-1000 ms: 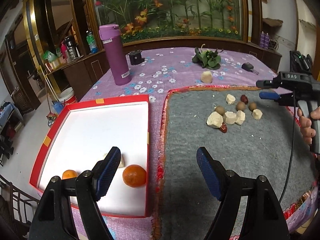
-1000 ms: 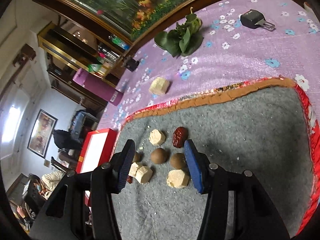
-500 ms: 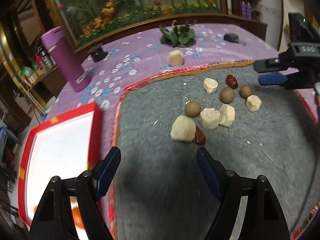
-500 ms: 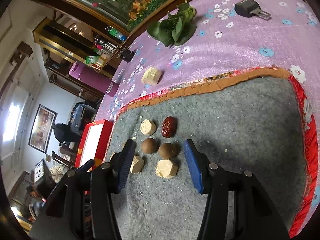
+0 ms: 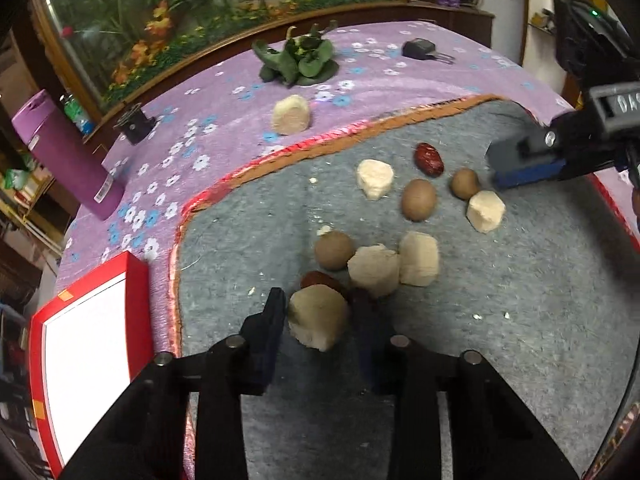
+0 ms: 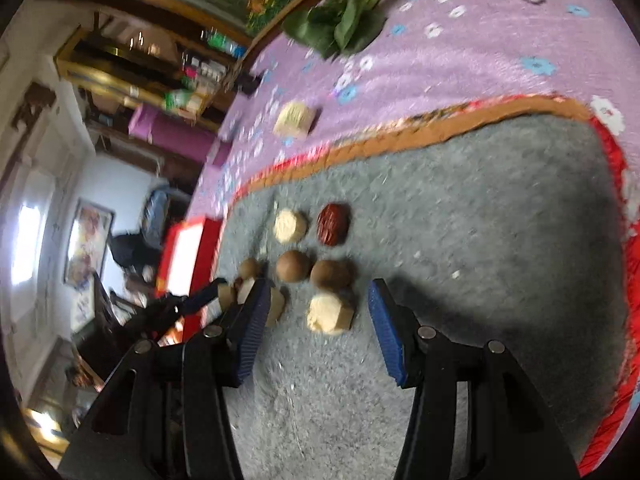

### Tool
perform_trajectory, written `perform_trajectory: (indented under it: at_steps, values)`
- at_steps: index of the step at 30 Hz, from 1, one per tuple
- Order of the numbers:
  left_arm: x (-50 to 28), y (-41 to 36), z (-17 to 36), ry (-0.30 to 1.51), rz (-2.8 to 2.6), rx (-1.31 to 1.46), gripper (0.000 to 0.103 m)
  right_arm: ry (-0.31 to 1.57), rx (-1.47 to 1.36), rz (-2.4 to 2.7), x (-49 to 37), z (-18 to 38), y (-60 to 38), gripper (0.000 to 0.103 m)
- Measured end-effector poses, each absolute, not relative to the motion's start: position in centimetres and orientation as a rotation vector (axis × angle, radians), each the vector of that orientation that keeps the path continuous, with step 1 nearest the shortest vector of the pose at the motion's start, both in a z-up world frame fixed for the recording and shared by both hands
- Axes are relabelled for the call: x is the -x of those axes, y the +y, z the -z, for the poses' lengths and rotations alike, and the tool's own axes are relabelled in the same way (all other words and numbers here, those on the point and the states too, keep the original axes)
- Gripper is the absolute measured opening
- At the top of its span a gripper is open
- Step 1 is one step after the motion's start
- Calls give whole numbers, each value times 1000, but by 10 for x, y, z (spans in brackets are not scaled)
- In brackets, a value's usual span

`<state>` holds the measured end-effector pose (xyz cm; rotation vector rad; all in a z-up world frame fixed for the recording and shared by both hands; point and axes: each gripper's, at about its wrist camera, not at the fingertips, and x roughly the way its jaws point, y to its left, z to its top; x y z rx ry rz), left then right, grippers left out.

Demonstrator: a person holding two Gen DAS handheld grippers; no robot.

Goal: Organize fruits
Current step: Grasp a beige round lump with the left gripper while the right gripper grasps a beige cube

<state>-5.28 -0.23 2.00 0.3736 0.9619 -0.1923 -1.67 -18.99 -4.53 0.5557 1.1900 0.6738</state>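
Note:
On the grey mat (image 5: pixel 520 300) lie cream chunks, brown round fruits (image 5: pixel 418 199) and a red date (image 5: pixel 429 159). My left gripper (image 5: pixel 318 302) is shut on the nearest cream chunk (image 5: pixel 318 322), its pads pressing both sides. A second date (image 5: pixel 320 280) peeks out behind that chunk. My right gripper (image 6: pixel 318 296) is open and straddles another cream chunk (image 6: pixel 330 314) without touching it. In the left wrist view the right gripper (image 5: pixel 524 166) hovers just above that chunk (image 5: pixel 486 210). The red box (image 5: pixel 138 320) with a white floor sits to the left.
One cream chunk (image 5: pixel 291 115) lies off the mat on the purple flowered cloth. Farther back are green leaves (image 5: pixel 298 60), a black key fob (image 5: pixel 420 48), a small black object (image 5: pixel 134 122) and a purple bottle (image 5: pixel 68 156). The mat's raised red-orange border (image 5: pixel 360 132) curves around the pile.
My left gripper swung right from over the red box to the mat, dropped low and closed around the nearest cream chunk. The right gripper came closer to the pile, still open.

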Motion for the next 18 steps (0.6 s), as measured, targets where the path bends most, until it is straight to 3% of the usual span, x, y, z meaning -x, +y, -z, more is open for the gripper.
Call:
perform_trajectory:
  at_steps: [6, 11, 17, 18]
  values:
    - [51, 5, -19, 971, 218, -320, 32, 1176, -348, -631, 30, 39, -165, 53]
    - [50, 7, -18, 963, 216, -278, 32, 1083, 18, -562, 52, 31, -127, 52]
    - [46, 9, -17, 952, 180, -219, 31, 1012, 200, -486, 63, 33, -116, 37]
    - [46, 10, -17, 950, 173, -210, 31, 1011, 193, -477, 62, 33, -120, 30]
